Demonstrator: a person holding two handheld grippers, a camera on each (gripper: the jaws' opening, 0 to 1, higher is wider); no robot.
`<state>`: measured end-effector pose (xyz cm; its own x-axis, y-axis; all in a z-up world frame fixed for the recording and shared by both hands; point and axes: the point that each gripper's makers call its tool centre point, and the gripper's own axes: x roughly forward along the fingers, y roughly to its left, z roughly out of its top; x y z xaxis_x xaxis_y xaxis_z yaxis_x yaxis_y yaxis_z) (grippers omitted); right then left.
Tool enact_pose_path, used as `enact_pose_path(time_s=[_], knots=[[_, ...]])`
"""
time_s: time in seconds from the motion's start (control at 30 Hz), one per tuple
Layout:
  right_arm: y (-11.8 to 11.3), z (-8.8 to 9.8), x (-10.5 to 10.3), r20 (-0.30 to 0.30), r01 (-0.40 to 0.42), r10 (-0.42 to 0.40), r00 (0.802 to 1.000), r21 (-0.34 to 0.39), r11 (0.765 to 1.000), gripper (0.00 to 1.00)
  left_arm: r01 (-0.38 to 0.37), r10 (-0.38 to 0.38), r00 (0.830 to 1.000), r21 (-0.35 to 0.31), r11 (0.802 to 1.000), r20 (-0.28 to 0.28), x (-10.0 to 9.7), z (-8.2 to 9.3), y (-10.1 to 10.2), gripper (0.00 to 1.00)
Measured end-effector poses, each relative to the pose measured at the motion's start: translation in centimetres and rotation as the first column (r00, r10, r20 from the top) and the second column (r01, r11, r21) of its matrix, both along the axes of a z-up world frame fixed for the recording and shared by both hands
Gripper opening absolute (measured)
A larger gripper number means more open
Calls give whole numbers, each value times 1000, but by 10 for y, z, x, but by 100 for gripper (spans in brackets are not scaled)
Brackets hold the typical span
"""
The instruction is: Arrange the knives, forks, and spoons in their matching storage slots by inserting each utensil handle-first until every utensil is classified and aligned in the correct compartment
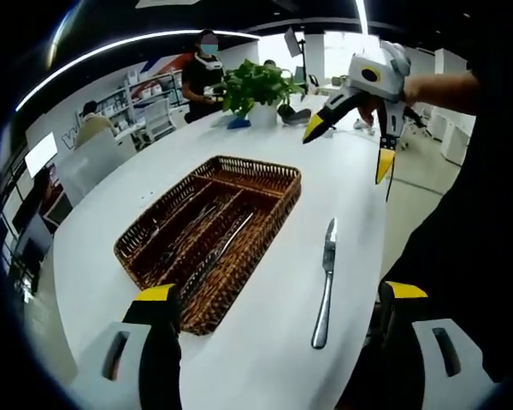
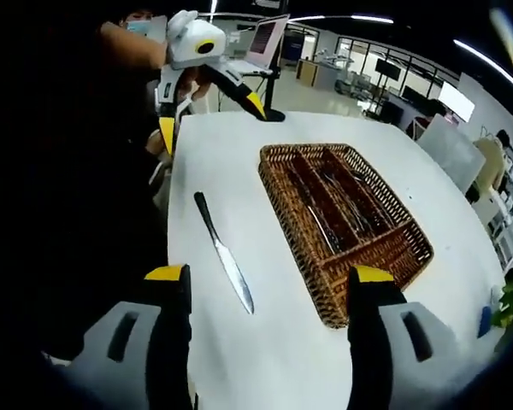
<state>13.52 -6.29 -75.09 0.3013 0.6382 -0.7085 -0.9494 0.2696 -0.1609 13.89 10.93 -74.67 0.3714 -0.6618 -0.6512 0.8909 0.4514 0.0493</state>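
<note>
A brown wicker cutlery basket (image 1: 284,203) with lengthwise slots lies on the white table, and several metal utensils (image 1: 209,243) rest inside it. One table knife (image 1: 325,282) lies loose on the table beside the basket. My left gripper (image 1: 280,295) is open above the near table edge, with the basket corner and the knife between its jaws. My right gripper (image 1: 348,147) hovers open and holds nothing at the far side. In the right gripper view, the knife (image 2: 225,254) lies left of the basket (image 2: 376,272), my right gripper (image 2: 269,275) is open, and the left gripper (image 2: 211,118) is open beyond.
A potted green plant (image 1: 256,90) stands at the table's far end. People sit and stand behind it by shelves and chairs. A laptop on a stand (image 2: 265,34) is at the opposite end. The table edge (image 2: 173,213) runs close to the knife, next to the person's dark clothes.
</note>
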Motion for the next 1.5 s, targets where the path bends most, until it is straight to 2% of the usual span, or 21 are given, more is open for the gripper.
enact_pose_path(time_s=[0.07,0.33,0.5,0.63,0.73,0.93,1.07,1.1,1.27,1.5], knots=[[1,-10,-4,-46,-28,27,999,-31,999,68,-6,6,1000,-3,1000,2,0,1,1,99],[9,-32,-3,-75,-103,97,992,-75,992,63,-17,17,1000,-9,1000,4,0,2,5,99],[13,-54,-7,-103,-160,149,984,-113,981,59,-21,21,1000,-10,1000,3,-1,2,7,99],[16,-66,-11,-81,-231,221,972,-152,961,53,-26,26,1000,-3,1000,7,-1,2,9,99],[16,-76,-14,-103,-244,229,968,-166,956,53,-31,31,999,-6,1000,10,-1,3,10,99],[16,-89,-12,-119,-269,250,961,-175,947,44,-32,32,999,-6,999,9,-2,3,11,99],[18,-99,-11,-124,-285,264,957,-198,938,31,-36,36,999,-8,999,8,-2,3,12,99],[18,-102,-15,-151,-290,264,952,-188,938,30,-36,36,999,-8,999,8,-2,3,12,99],[14,-112,-21,-191,-318,279,941,-217,923,26,-43,44,999,-7,999,6,-2,2,16,99],[11,-118,-21,-211,-329,282,936,-239,914,20,-47,47,999,-8,999,4,-2,1,20,99]])
